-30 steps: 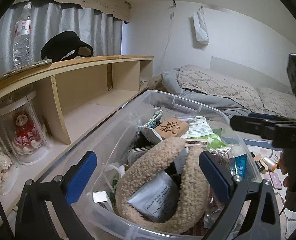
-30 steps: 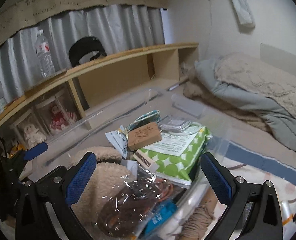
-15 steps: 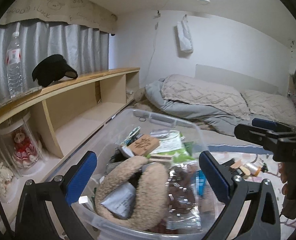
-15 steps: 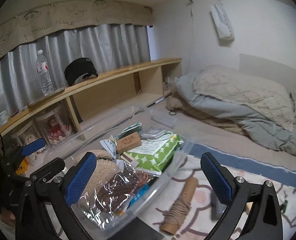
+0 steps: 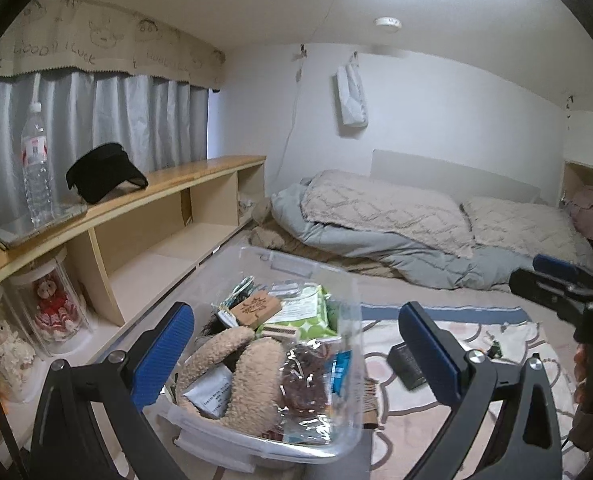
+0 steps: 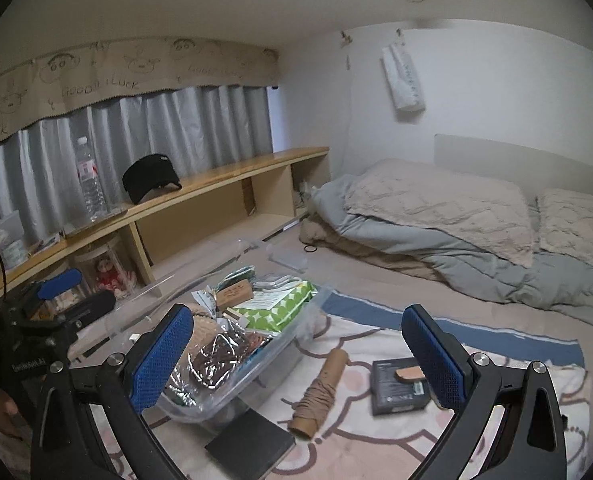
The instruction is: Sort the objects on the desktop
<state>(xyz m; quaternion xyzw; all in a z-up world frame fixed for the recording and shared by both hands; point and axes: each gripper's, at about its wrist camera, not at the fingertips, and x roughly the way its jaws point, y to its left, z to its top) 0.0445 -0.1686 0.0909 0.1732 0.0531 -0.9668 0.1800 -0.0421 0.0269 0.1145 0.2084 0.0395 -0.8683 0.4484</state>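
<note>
Where legible, curtain valance (image 6: pixel 136 76) "GOOD LUCK"

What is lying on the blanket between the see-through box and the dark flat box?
In the right wrist view, a cardboard tube wound with string lies between the see-through box and the dark flat box.

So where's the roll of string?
In the right wrist view, the roll of string lies on the patterned blanket, between the clear plastic bin and the dark box.
</note>
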